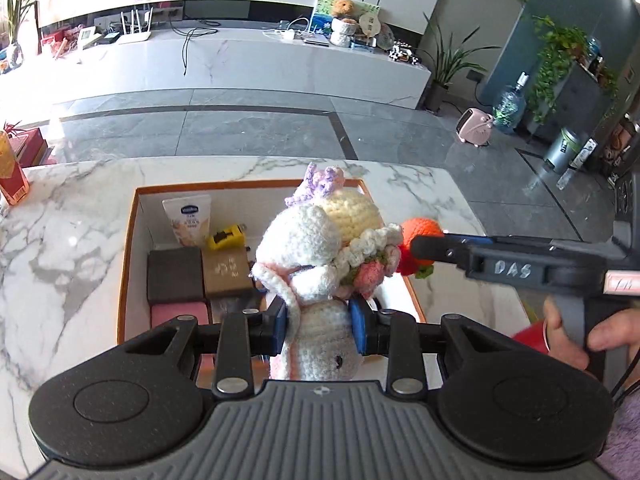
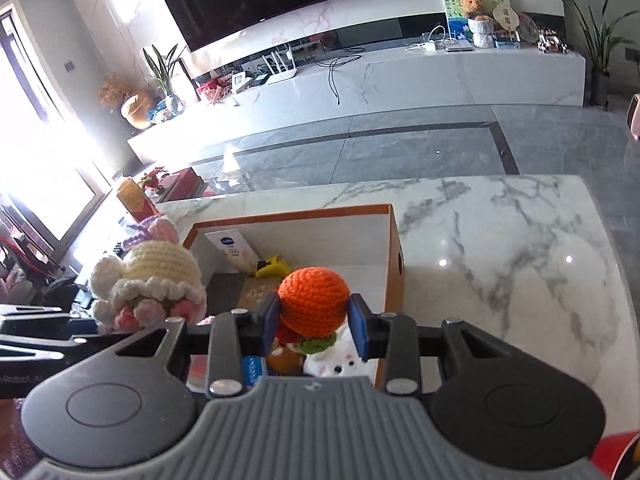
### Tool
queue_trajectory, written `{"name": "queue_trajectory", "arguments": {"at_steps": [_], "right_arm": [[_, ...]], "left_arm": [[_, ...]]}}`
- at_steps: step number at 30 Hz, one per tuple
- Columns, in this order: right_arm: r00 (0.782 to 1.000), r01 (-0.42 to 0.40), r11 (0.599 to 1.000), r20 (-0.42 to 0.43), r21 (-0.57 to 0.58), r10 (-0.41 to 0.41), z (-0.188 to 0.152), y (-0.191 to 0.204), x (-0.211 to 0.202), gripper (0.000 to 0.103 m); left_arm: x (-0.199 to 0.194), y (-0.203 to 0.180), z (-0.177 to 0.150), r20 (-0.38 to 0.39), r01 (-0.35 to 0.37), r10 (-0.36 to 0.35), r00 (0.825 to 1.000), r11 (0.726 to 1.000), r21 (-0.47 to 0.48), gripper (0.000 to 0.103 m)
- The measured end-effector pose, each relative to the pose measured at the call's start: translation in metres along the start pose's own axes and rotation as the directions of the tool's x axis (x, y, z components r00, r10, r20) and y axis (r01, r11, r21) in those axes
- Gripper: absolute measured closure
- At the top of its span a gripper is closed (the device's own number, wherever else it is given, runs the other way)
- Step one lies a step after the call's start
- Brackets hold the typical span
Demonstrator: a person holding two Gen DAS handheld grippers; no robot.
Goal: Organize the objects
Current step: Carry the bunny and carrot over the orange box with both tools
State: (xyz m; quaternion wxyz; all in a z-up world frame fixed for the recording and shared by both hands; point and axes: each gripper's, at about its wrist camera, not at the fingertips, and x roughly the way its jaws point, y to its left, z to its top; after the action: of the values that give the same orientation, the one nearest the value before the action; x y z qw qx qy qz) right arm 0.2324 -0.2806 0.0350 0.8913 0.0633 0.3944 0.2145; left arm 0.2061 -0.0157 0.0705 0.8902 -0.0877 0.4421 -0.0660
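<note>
A white crocheted doll (image 1: 316, 256) is clamped in the left gripper (image 1: 320, 320) and an orange crocheted ball (image 2: 313, 300) in the right gripper (image 2: 314, 320), both above the open box (image 1: 132, 216) on the marble table (image 1: 60, 240). The right gripper's arm reads "DAS"; a tube (image 1: 188, 216) leans in the box's far corner. Both point steeply down, grey floor tiles (image 1: 240, 128) beyond.

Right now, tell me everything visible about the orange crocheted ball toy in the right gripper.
The orange crocheted ball toy is round, knitted in bright orange yarn, with a green crocheted leafy piece and a red part beneath it. The right gripper is shut on it, a blue pad pressing each side, holding it above the open orange-edged white box. In the left wrist view it sits beside the white crocheted doll.
</note>
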Motion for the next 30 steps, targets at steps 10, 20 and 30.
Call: {"name": "queue_trajectory", "arguments": {"at_steps": [10, 20, 30], "right_arm": [[0.997, 0.039, 0.993, -0.069, -0.107, -0.047, 0.017, -0.012, 0.086, 0.064], [0.977, 0.146, 0.907, -0.085, -0.394, -0.195, 0.006, 0.004, 0.134, 0.064], [0.978, 0.146, 0.892, -0.07, -0.428, -0.194, 0.0, 0.003, 0.131, 0.063]], "left_arm": [[0.083, 0.024, 0.028, -0.081, 0.036, -0.041, 0.996, 0.997, -0.067, 0.066], [0.128, 0.029, 0.033, -0.114, 0.002, -0.014, 0.993, 0.994, -0.109, 0.066], [0.132, 0.009, 0.04, -0.117, -0.026, 0.027, 0.993, 1.0, 0.006, 0.066]]}}
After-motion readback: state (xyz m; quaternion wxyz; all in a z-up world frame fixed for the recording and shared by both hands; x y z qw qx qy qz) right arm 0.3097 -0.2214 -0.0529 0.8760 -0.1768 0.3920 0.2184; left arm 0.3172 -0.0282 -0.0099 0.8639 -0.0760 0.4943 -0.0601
